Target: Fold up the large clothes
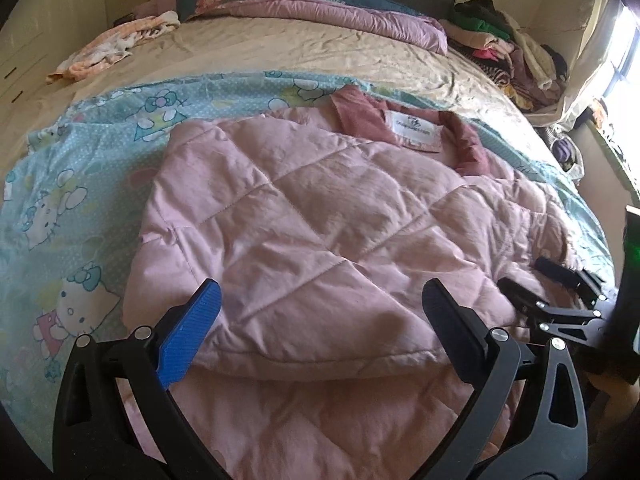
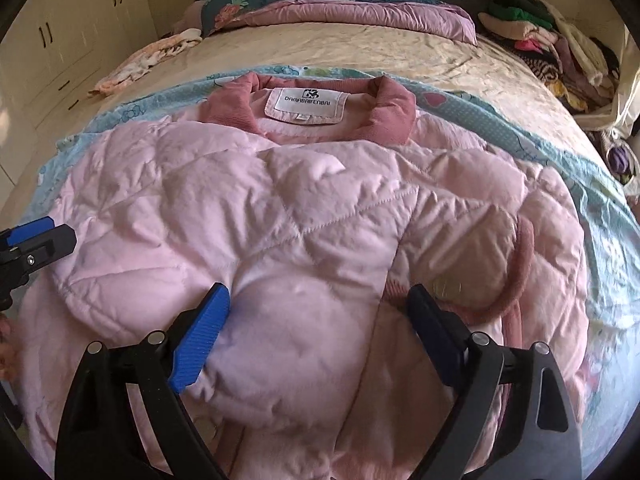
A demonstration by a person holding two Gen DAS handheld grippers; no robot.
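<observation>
I take the pink quilted jacket [image 2: 280, 216] as my landmark: it lies flat on the cartoon-print sheet [image 1: 72, 208] spread over the bed [image 1: 280, 52], darker collar [image 2: 384, 108] and white label [image 2: 306, 106] at its far end, both side panels already folded in over the middle. Left of the jacket's centre, my left tool [image 1: 320, 320] hovers over the near edge of the folded panel, jaws wide apart, nothing between them. Right of centre, my right tool [image 2: 320, 320] hangs over the near hem beside the fuzzy cuff [image 2: 524, 248], jaws spread wide and empty. I judge the next step is folding the hem up toward the collar. To do it well, I would pinch both layers at matching points either side of the jacket's midline, lift together, and keep the padding from sliding open.
</observation>
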